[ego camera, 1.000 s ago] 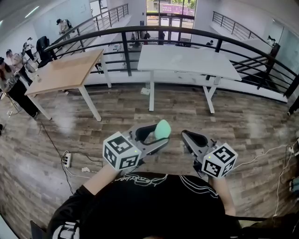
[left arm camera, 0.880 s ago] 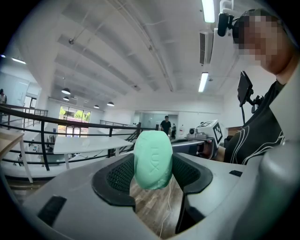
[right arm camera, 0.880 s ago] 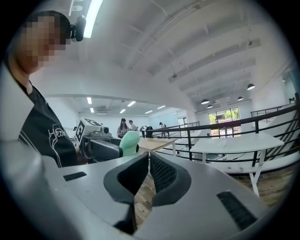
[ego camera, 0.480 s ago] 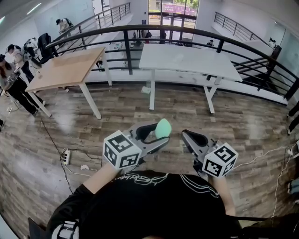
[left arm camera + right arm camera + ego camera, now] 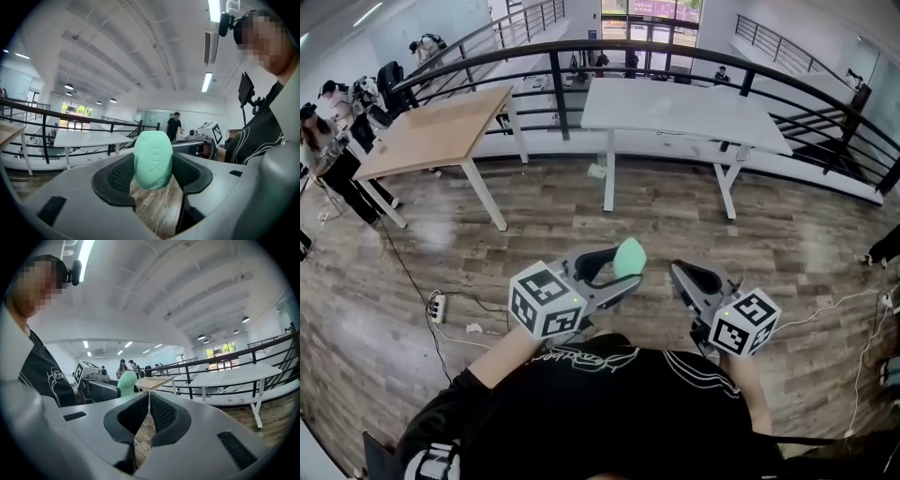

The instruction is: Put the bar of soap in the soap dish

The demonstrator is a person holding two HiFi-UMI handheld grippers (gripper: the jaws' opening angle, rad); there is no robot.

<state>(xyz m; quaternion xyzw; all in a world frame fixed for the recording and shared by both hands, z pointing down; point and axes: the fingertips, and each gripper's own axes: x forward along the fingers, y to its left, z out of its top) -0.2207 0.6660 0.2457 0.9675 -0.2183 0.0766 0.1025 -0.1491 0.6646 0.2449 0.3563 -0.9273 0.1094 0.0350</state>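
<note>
Well, soap point(image 5: 153, 159) sits clamped in left claw point(image 5: 628, 271)
Bar upright, empty right claw point(image 5: 677, 272) closed at its 3 o'clock, no dish visible

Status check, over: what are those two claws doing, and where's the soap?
Left gripper shut on green soap bar, held above the floor. Right gripper shut, empty. No soap dish in view.

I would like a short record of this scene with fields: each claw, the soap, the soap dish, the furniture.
left claw: closed on the bar of soap
right claw: shut, nothing between its jaws
soap: green, oval, standing on edge between the pads
soap dish: in no view
furniture: white table and wooden table ahead, black railing behind them
</note>
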